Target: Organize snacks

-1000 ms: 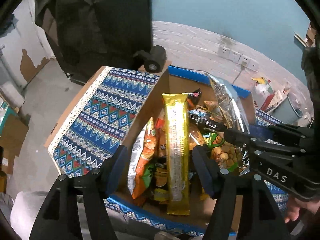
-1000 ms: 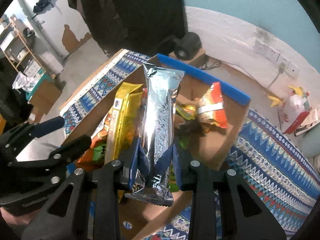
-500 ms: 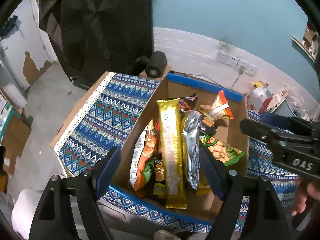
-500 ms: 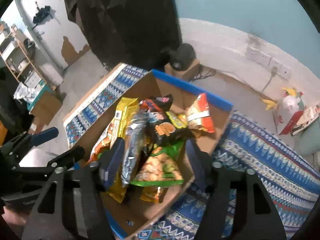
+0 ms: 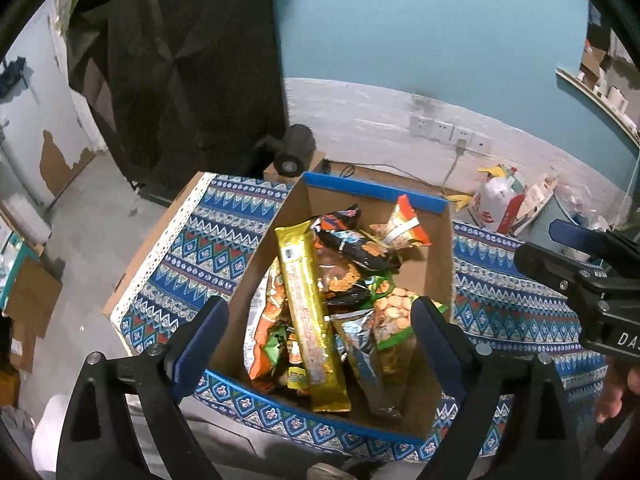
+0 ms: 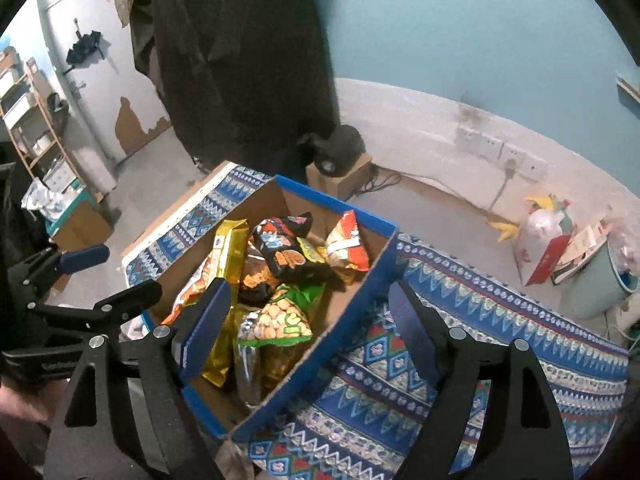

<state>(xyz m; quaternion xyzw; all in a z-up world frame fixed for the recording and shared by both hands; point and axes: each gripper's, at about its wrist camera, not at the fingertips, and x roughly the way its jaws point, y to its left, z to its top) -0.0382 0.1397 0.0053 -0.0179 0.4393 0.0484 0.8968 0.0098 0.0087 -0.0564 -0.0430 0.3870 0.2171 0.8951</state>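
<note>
Snacks [image 5: 340, 304] lie heaped in cardboard box [image 5: 438, 276] on bench with blue patterned cloth [image 5: 200, 248]. Silver foil pack [image 5: 360, 352], a second ago pinched in right tongs [image 6: 308, 324], now lies in box beside long gold pack [image 5: 310, 316]. Right tongs empty, jaws opening wide. Left tongs [image 5: 316, 332] also opening wider than before, nothing between jaws, hovering above box. Wrappers glossy, crinkled; box matte brown, blue-edged, rectangular.
</note>
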